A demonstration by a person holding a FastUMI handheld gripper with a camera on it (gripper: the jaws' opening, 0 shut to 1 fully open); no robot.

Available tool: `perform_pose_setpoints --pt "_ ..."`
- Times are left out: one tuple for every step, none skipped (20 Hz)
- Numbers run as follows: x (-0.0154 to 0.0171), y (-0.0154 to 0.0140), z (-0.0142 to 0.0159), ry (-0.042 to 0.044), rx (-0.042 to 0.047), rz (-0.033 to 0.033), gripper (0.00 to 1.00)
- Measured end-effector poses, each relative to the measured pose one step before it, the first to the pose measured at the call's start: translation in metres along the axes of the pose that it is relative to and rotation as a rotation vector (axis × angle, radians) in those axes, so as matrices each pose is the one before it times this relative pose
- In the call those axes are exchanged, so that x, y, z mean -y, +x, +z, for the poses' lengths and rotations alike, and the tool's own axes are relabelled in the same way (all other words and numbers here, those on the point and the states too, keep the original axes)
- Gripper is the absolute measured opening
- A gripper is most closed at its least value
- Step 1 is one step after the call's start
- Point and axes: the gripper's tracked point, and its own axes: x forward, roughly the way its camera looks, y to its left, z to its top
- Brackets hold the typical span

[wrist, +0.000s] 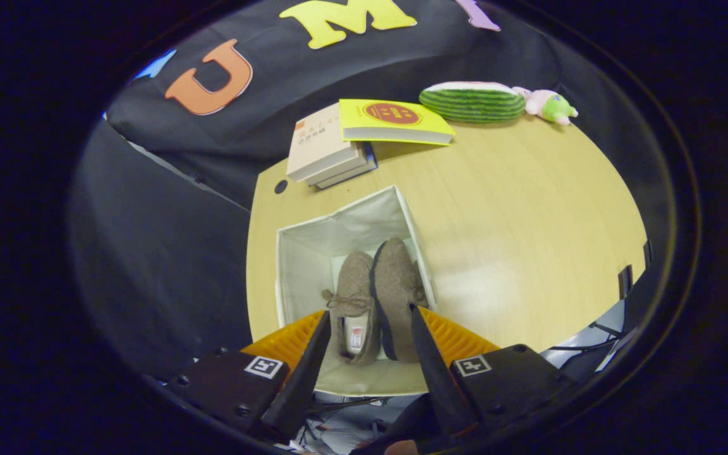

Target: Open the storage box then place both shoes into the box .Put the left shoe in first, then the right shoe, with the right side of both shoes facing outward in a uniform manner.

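Note:
A white fabric storage box (301, 265) stands open on the wooden table, just ahead of my fingers. Two brown-grey felt shoes lie side by side inside it, toes pointing away. The left-hand shoe (356, 297) shows its lace bow and insole. The right-hand shoe (395, 284) leans on its side with the dark sole edge toward the other shoe. My gripper (369, 311) hovers above the box, open, with the orange-backed fingers (313, 344) spread on either side of the shoes and nothing held between them.
Beyond the box lies a stack of books (329, 151) with a yellow book (395, 120) on top. A watermelon-slice plush (473, 101) and a small pink-green toy (547, 104) rest at the table's far edge. Bare tabletop (528, 240) stretches to the box's right; cables hang off the near right edge.

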Motion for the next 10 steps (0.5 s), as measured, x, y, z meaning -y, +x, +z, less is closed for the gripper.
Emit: perform_pose_setpoints --pt "-0.00153 -0.00972 0.00647 -0.02246 0.03505 -0.00135 0.84" --pt "-0.00088 -0.01078 0.0079 -0.02651 0.04305 -0.00472 0.84" --pt "0.0004 -0.01093 0.00869 -0.02603 0.04658 -0.00618 0.84" --pt "0.00081 -0.01238 0.00918 -0.02053 0.04622 -0.00582 0.84" --pt "-0.00064 -0.01074 0.00752 -0.01874 0.04422 -0.00593 0.84" --pt "0.0004 -0.01246 0.00685 -0.011 0.04004 -0.00505 0.84" --pt "-0.00001 -0.01134 0.00598 -0.00793 0.03824 -0.00262 0.84" --pt "0.00021 -0.01074 0.00519 -0.00752 0.03193 -0.00165 0.84" --pt "0.00116 -0.00838 0.00352 -0.00643 0.02612 -0.00129 0.91" --pt "0.00067 -0.00841 0.00138 -0.00695 0.01754 0.00209 0.93"
